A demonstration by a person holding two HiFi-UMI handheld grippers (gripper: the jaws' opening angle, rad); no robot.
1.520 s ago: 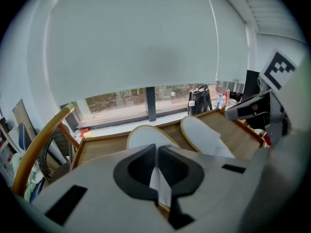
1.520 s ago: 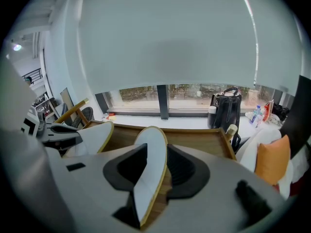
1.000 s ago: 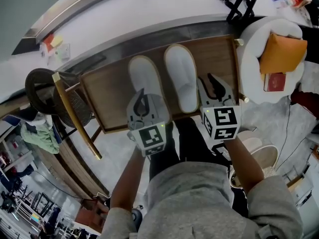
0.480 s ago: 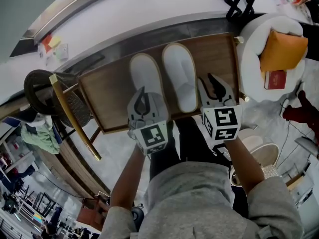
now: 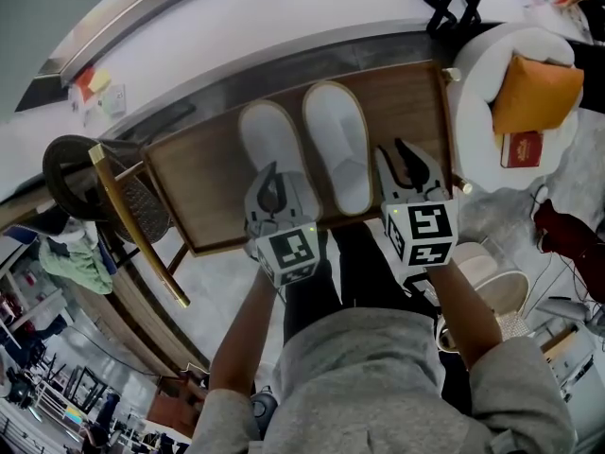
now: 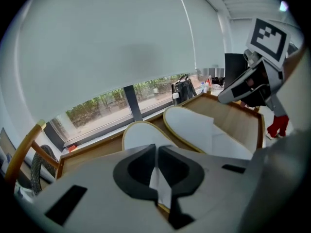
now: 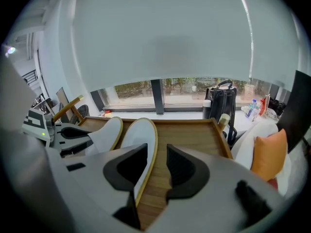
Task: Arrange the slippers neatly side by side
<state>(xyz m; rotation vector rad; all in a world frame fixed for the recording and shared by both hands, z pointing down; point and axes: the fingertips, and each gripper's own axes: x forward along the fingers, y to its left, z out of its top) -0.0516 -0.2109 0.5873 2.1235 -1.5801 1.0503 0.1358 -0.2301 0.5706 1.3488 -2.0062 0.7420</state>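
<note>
Two white slippers lie side by side mid-table [image 5: 203, 192], heels at the near edge. The left gripper [image 5: 272, 172] is pinched shut on the left slipper [image 5: 267, 143] – its heel. The right gripper [image 5: 394, 155] gapes, empty, just beside the right slipper [image 5: 338, 149].

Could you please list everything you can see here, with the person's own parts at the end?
Table: one, brown wood with a raised rim, centre.
Left slipper: one, white with tan edging, on the table.
Right slipper: one, white with tan edging, beside the left one.
Chair: one, wood frame and dark seat, left of the table.
Armchair: one, white, right of the table.
Cushion: one, orange, on the armchair.
Bag: one, black, beyond the table by the window.
Left gripper: one, grey, shut on the left slipper's heel.
Right gripper: one, grey, open, by the right slipper.
</note>
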